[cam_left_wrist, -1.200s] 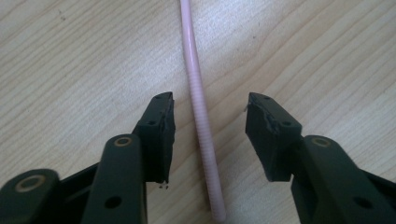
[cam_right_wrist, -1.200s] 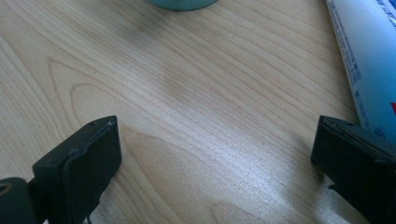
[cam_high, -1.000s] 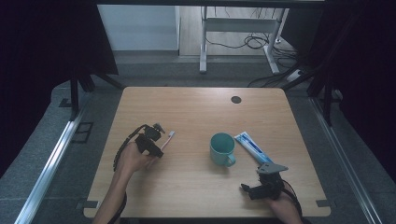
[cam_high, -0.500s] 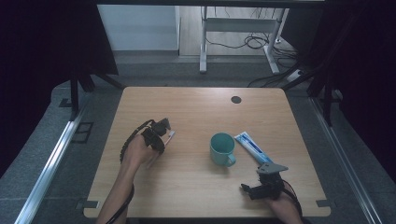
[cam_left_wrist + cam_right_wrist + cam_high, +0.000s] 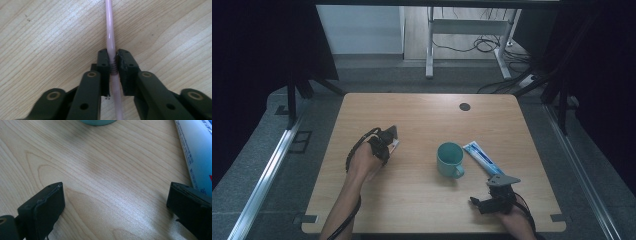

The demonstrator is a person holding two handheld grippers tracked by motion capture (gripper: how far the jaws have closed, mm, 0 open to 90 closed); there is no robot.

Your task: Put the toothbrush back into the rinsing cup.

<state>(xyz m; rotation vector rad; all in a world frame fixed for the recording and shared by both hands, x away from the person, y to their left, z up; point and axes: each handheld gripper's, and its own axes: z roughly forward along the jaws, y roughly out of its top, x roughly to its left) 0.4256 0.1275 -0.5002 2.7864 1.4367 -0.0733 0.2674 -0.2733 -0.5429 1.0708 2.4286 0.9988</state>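
Our left gripper [image 5: 113, 67] is clamped on the ribbed bend of a thin pink plastic straw [image 5: 110, 30], low over the left half of the light wooden table [image 5: 422, 120], with bare wood all around. Our right gripper [image 5: 116, 207], jaws spread wide and holding nothing, rests near the front edge, just short of the teal ceramic mug [image 5: 448, 158] and the white-and-blue toothpaste tube [image 5: 481, 156].

A teal mug [image 5: 449, 158] stands mid-table just beside a white-and-blue toothpaste tube [image 5: 482, 157] on the wooden table [image 5: 422, 115].

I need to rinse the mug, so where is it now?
In the high view the teal mug stands right of the table's middle, beside the toothpaste tube.
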